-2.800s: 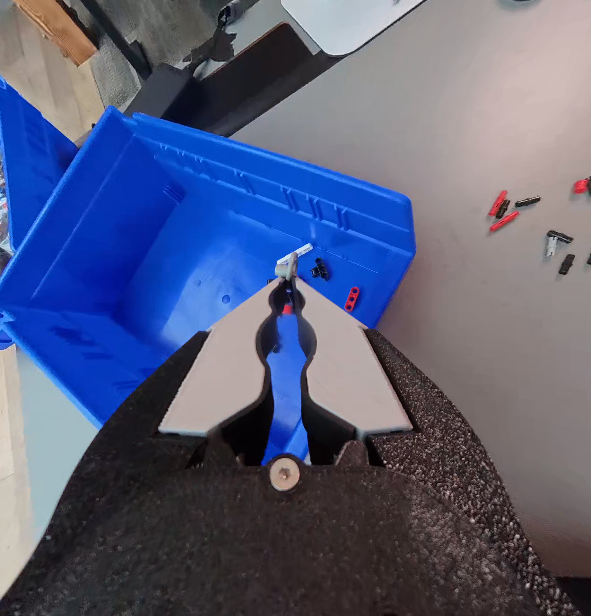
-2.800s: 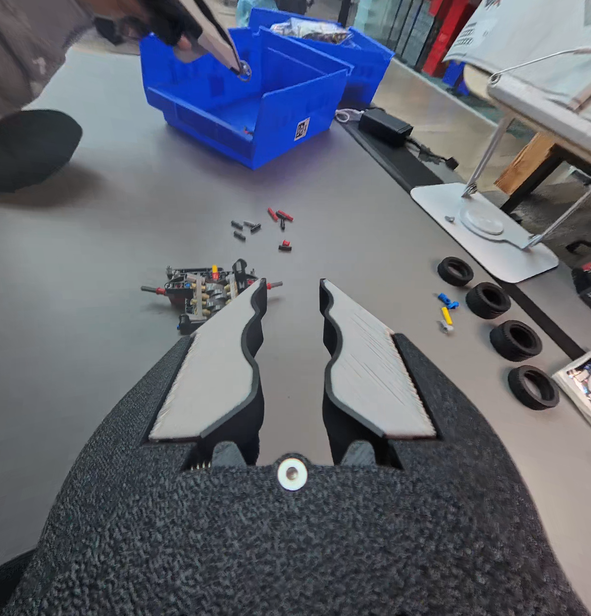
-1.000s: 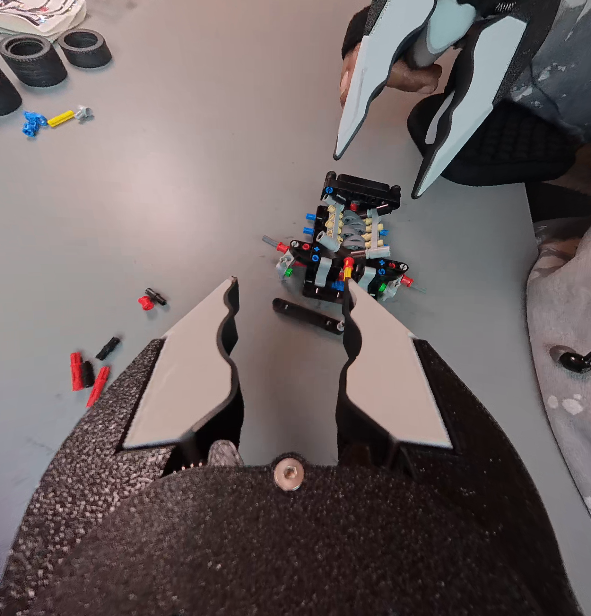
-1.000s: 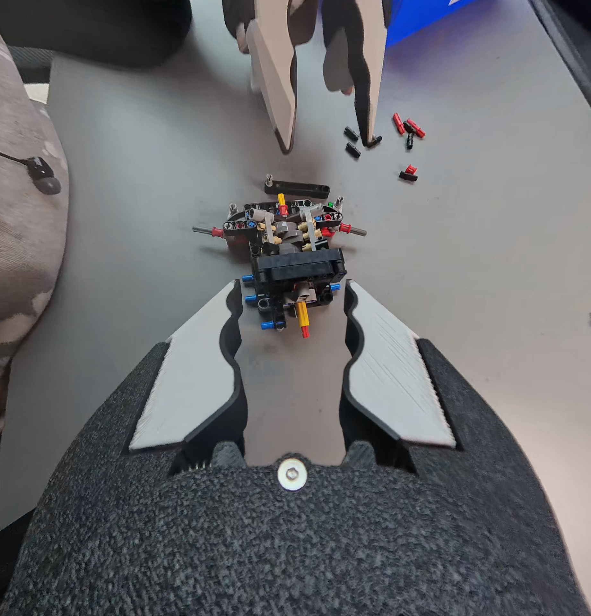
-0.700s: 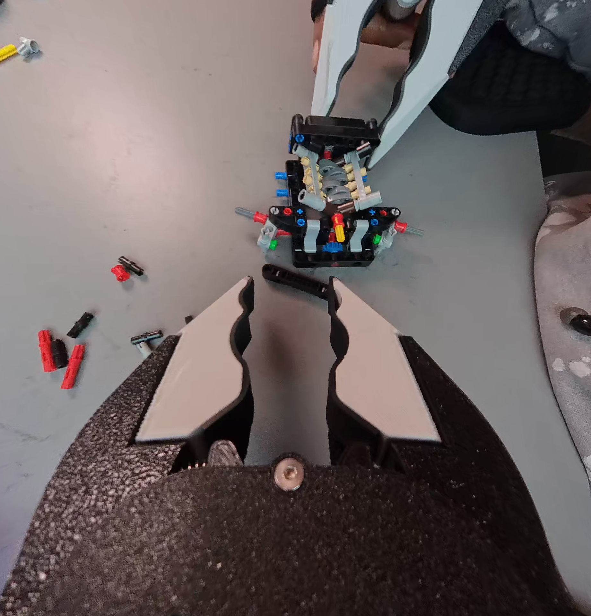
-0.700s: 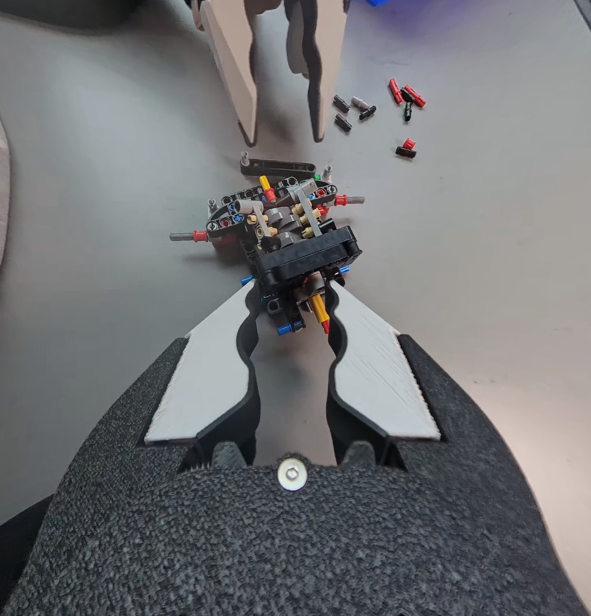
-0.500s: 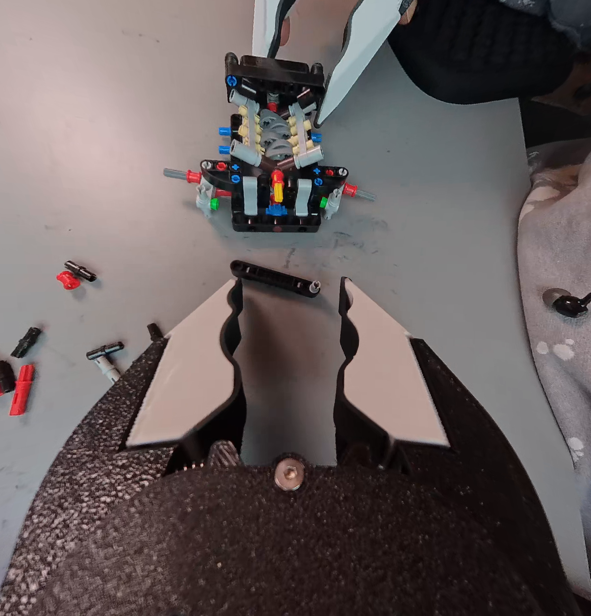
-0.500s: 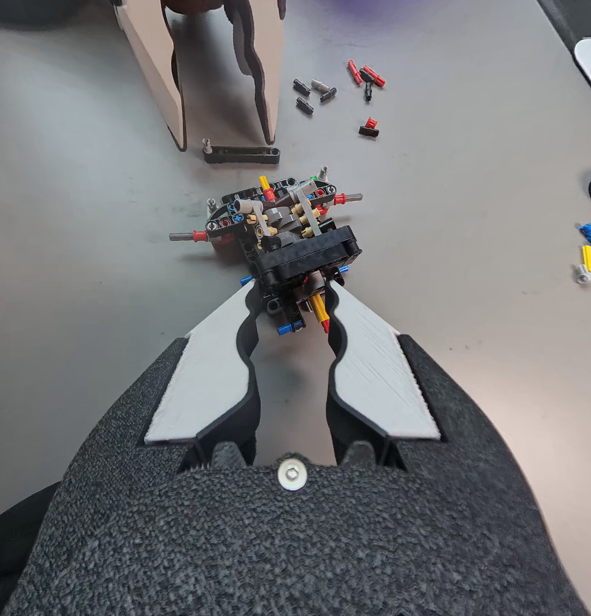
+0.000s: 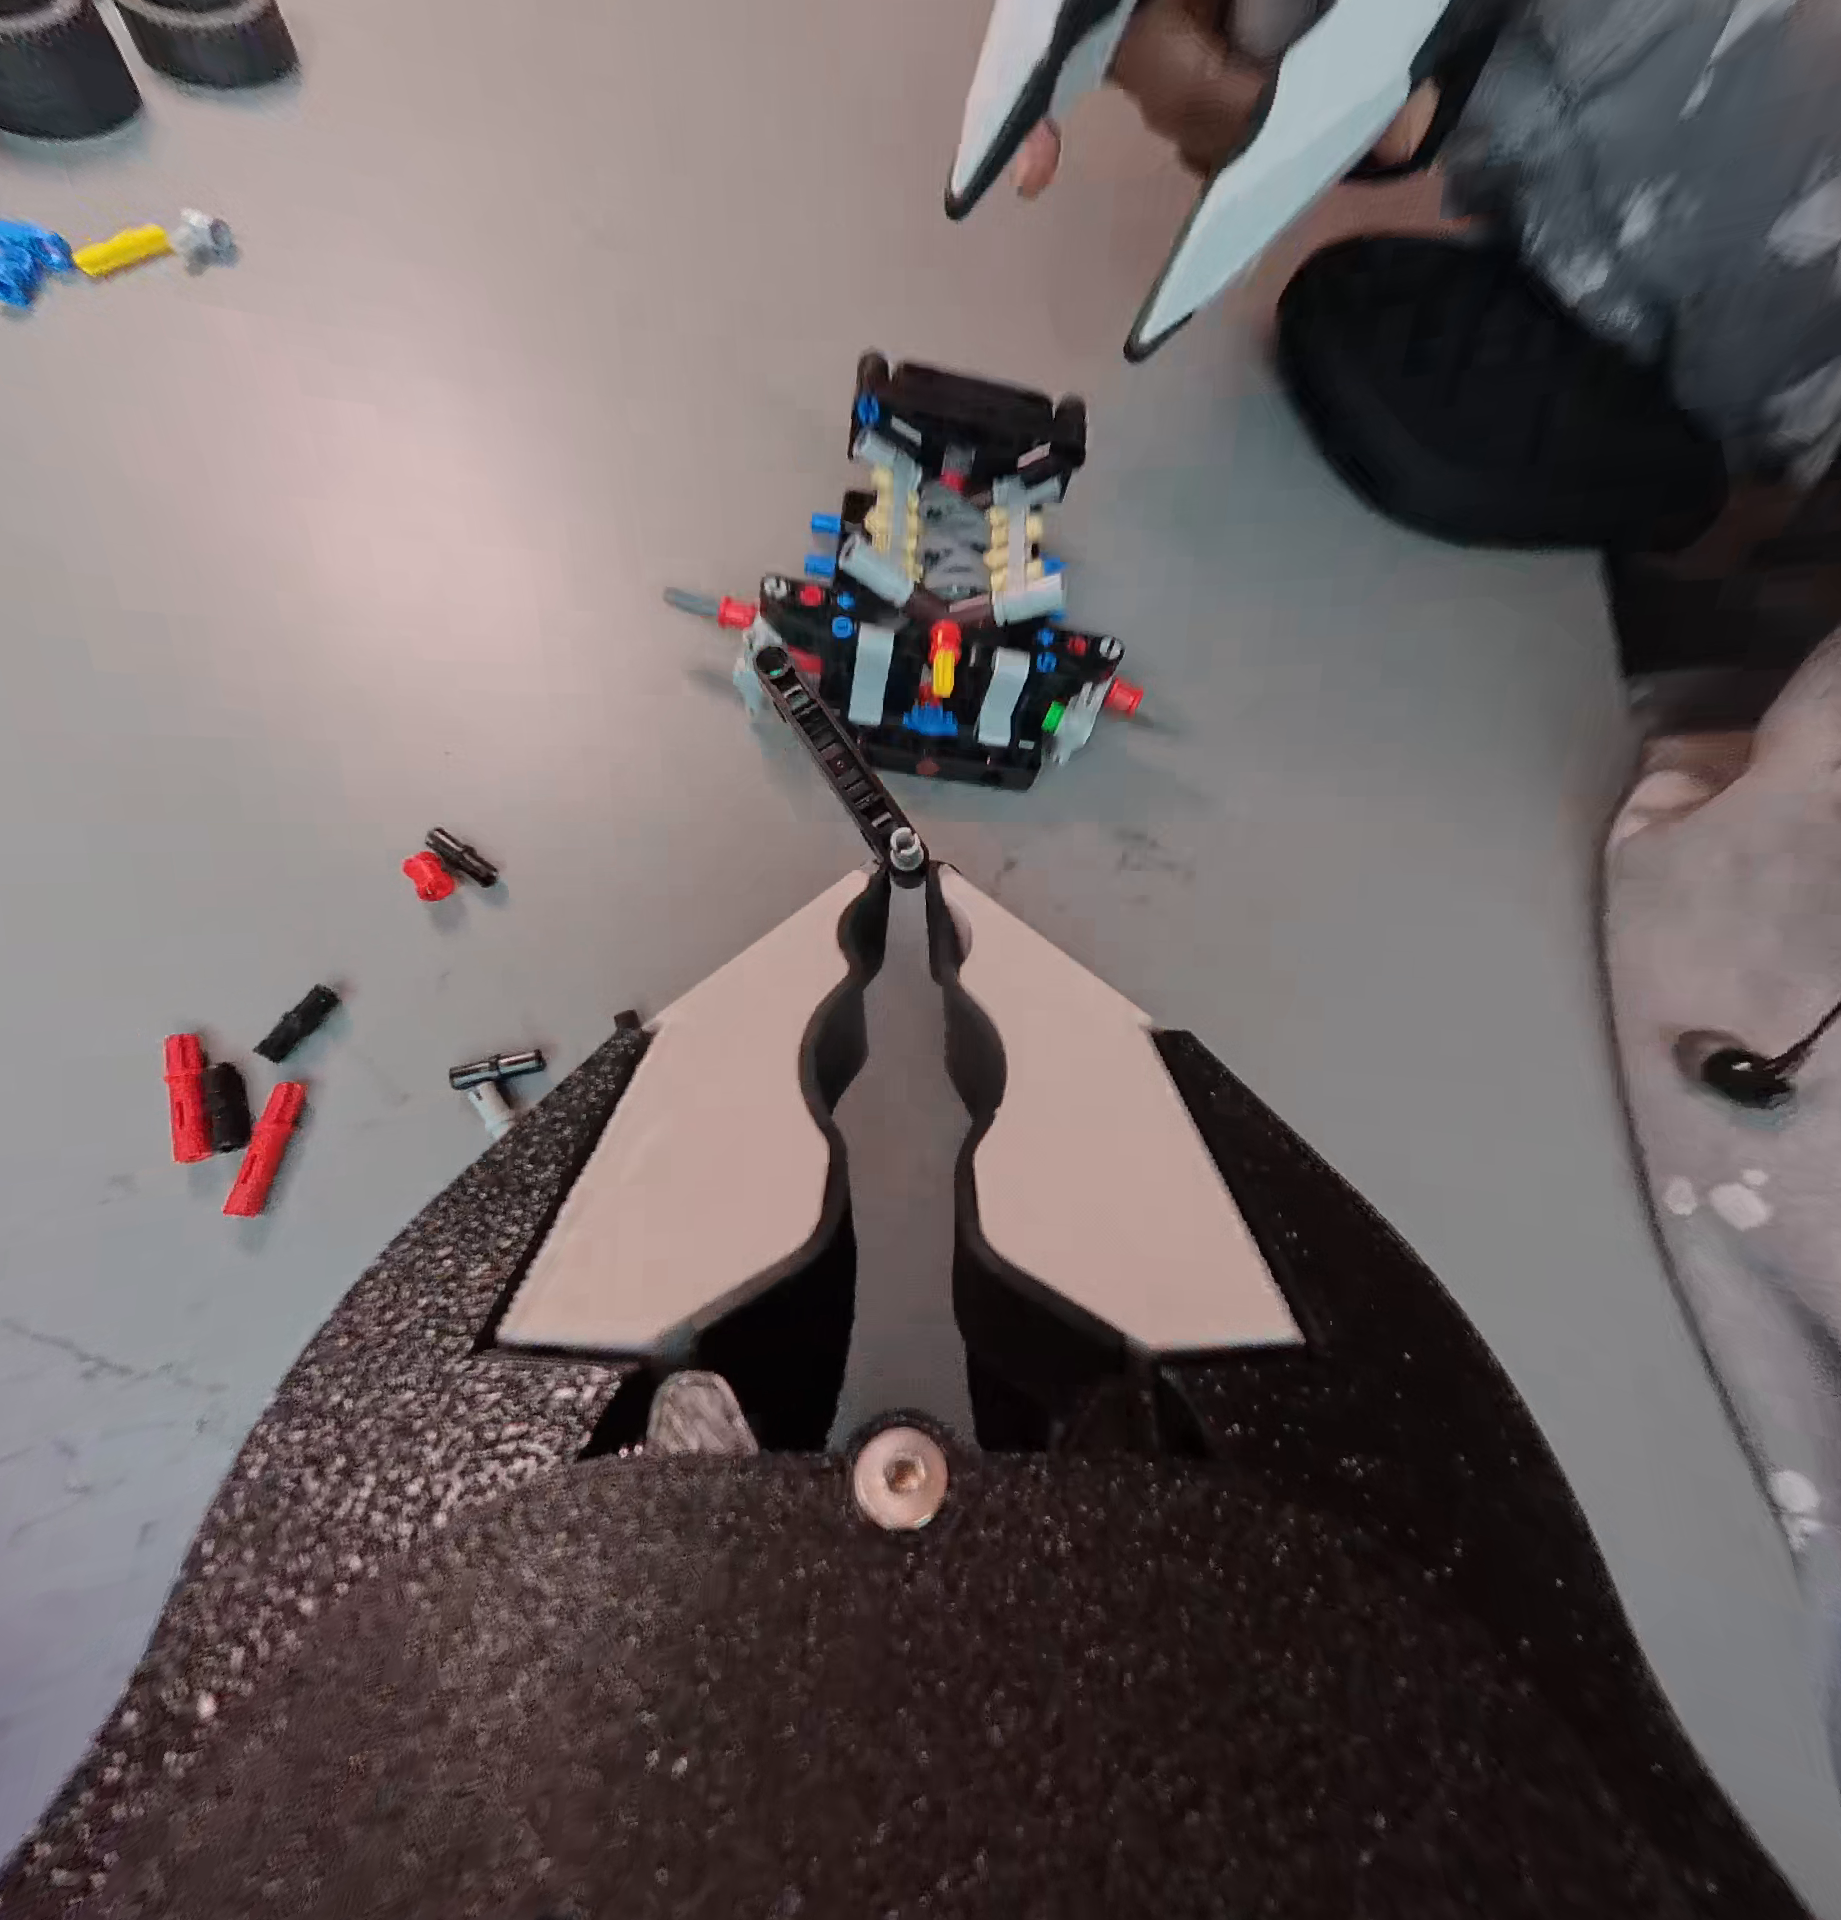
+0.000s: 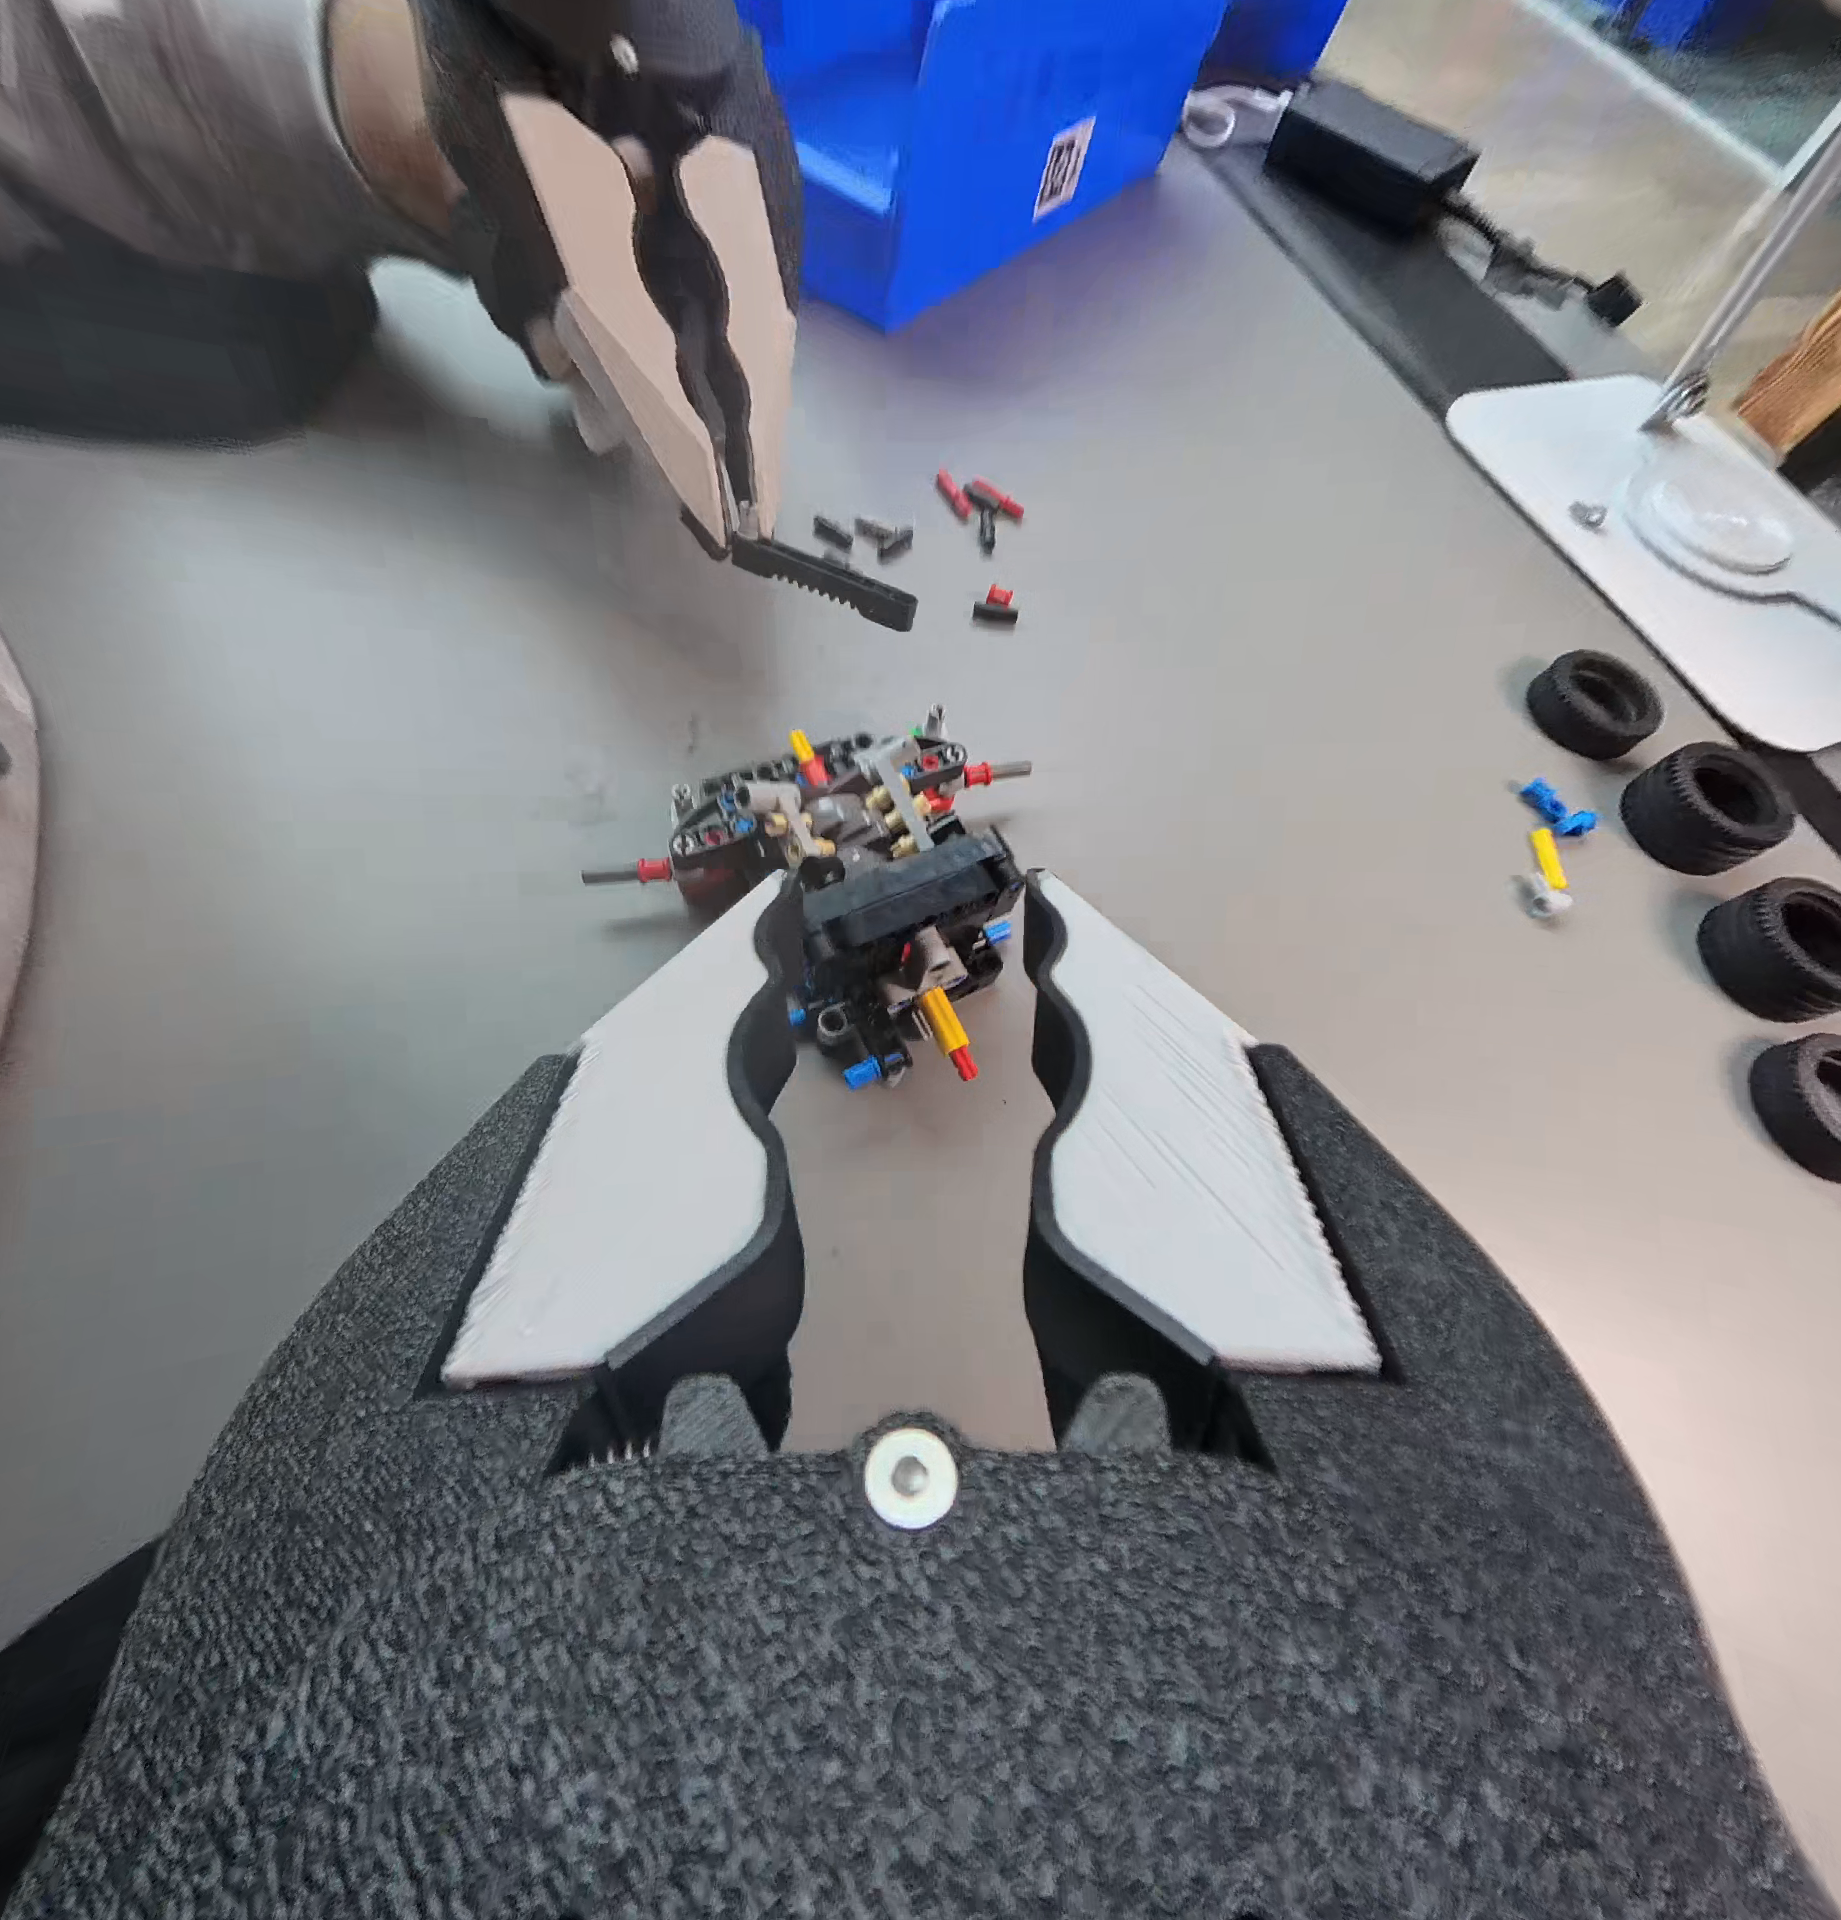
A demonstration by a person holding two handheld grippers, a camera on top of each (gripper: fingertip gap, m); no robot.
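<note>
The left tongs (image 9: pixel 903 883) are closed almost fully, their tips pinching one end of a long black toy beam (image 9: pixel 831 756). The beam is lifted off the grey table (image 9: pixel 376 520) and slants away from the tips; in the left wrist view its far end lies over the near-left corner of the small toy-brick engine model (image 9: pixel 947 603), though whether they touch cannot be told.

The right tongs (image 10: pixel 900 899) are spread wide, one tip on each side of the model's black end block (image 10: pixel 911 883); contact cannot be told.

Loose red and black pins (image 9: pixel 220 1101) lie on the table to the left of the left tongs. Four black tyres (image 10: pixel 1705 805) sit in a row to the right.

A blue bin (image 10: pixel 957 156) stands at the far side of the table; its inside is hidden.
</note>
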